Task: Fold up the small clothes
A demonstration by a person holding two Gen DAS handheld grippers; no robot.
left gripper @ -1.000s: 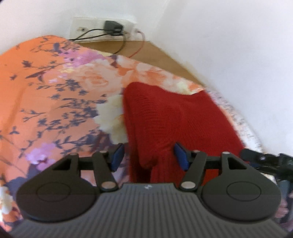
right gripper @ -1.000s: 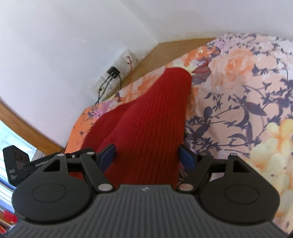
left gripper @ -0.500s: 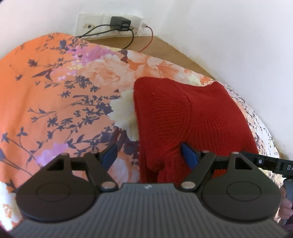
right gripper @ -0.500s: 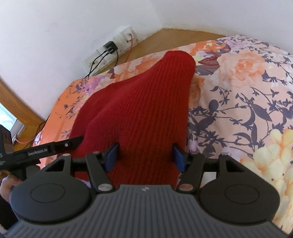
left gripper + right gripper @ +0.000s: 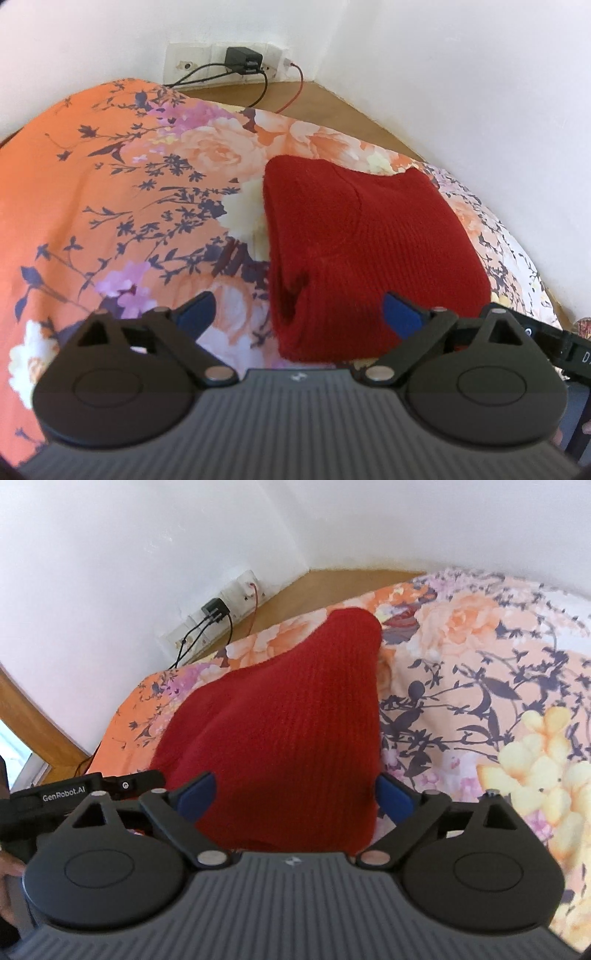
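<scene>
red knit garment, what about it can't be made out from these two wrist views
- Near hem of the red knit garment: right wrist view, hidden behind the gripper body.
- Its underside and inner layers: both views, covered by the top fold.
- Garment type, sleeves: folded in, cannot tell.
- Right gripper and left gripper: open, but whether they touch the fabric is unclear.

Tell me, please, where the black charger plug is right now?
The black charger plug sits in the white wall socket strip near the room corner, beyond the floral bedsheet and red knitted garment.
</scene>
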